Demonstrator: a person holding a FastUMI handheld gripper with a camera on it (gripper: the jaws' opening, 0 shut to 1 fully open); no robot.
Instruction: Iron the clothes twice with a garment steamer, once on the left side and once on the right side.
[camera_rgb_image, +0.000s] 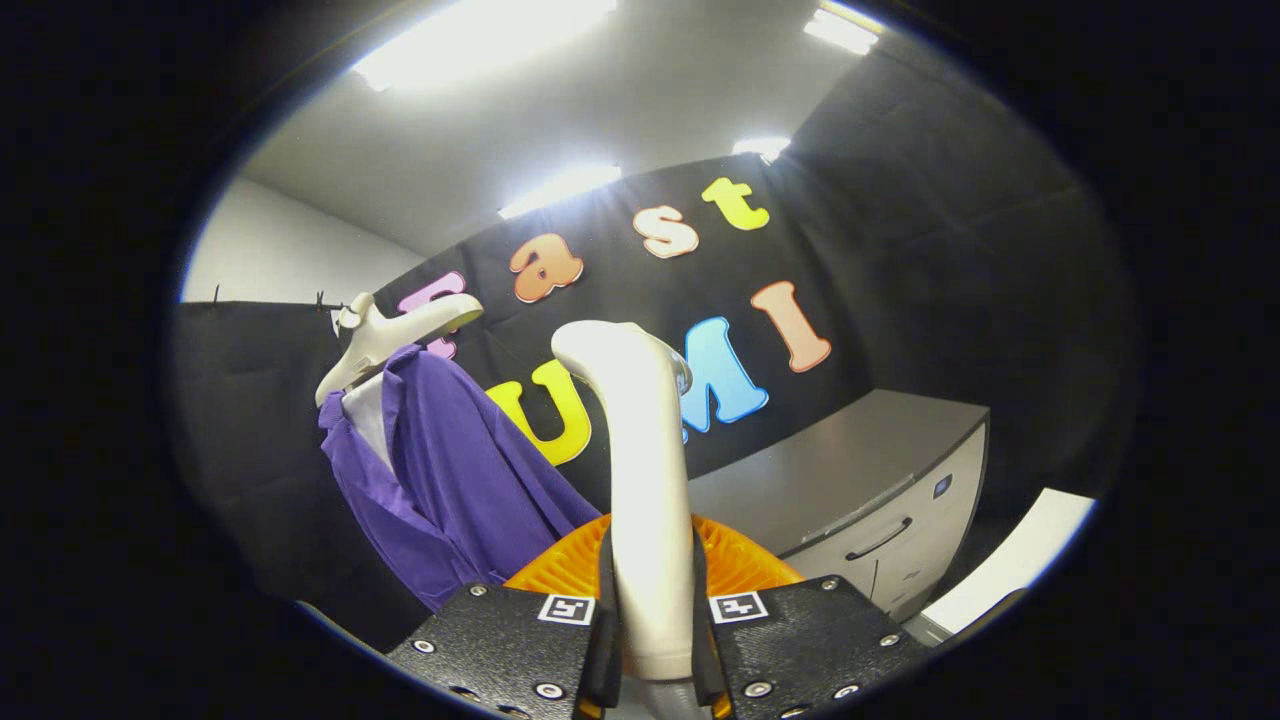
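A white garment steamer (640, 470) stands upright between my fingers, its curved head rising above them. My gripper (652, 620) is shut on the steamer's handle, both fingers pressing its sides. A purple garment (455, 480) hangs on a white hanger (385, 340) to the left of the steamer and beyond the fingers, against the black cloth wall. The steamer head is apart from the garment, to its right. An orange ribbed piece (560, 570) shows just behind the handle, low down.
A grey cabinet (860, 480) with a drawer handle stands to the right beyond the fingers. A white surface edge (1020, 560) lies further right. Black cloth walls close the back and both sides.
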